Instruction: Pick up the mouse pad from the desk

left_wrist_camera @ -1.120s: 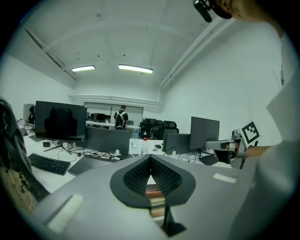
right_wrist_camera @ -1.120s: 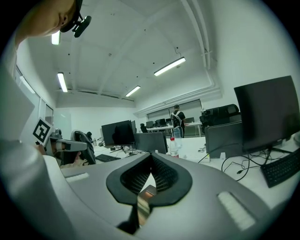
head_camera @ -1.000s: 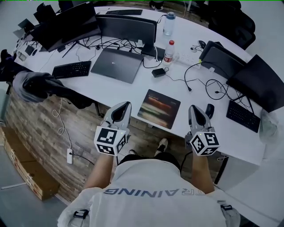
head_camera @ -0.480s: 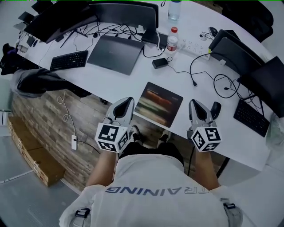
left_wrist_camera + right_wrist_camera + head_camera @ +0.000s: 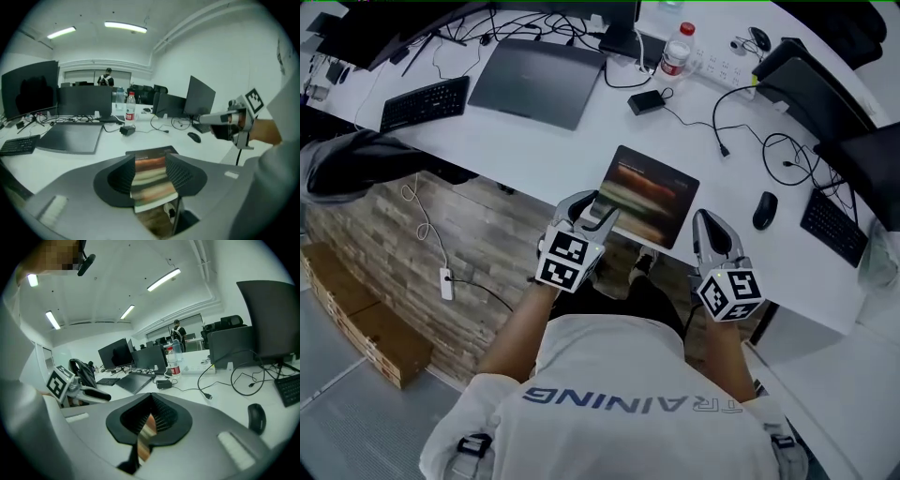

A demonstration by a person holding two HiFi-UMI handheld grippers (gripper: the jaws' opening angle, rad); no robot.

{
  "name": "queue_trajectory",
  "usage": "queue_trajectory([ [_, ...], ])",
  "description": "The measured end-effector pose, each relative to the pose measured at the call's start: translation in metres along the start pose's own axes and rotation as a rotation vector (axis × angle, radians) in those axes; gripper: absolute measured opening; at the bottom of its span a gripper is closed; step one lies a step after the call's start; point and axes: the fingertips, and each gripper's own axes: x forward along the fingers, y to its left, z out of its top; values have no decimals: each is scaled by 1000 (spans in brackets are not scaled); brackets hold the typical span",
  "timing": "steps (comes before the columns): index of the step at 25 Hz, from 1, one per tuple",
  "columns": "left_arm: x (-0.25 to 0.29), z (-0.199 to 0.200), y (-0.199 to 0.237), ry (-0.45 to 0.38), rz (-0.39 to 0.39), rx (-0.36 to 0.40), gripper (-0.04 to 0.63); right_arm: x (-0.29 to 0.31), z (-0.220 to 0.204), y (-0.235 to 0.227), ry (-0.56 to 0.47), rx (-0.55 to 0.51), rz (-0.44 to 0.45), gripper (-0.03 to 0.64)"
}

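Head view shows both grippers now lower, at the dark rectangular mouse pad (image 5: 652, 192) lying flat at the white desk (image 5: 534, 150) near edge: left gripper (image 5: 598, 212) with jaws opening at its corner, gripping nothing, right gripper (image 5: 705, 223) closed and empty, so grasping looks imminent.

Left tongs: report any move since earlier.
Yes: the left tongs, jaws opening, moved to the near-left edge of the dark rectangular mouse pad, seen between them.
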Motion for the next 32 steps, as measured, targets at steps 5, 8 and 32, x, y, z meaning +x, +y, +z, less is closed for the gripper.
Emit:
queue_trajectory([
  [5, 44, -61, 8, 175, -44, 80, 285, -4, -17, 9, 30, 13, -26, 14],
  [8, 60, -86, 14, 243, -40, 88, 303, -9, -24, 8, 46, 18, -46, 14],
  [32, 85, -118, -19, 331, -31, 39, 34, 0, -42, -3, 96, 62, -33, 14],
])
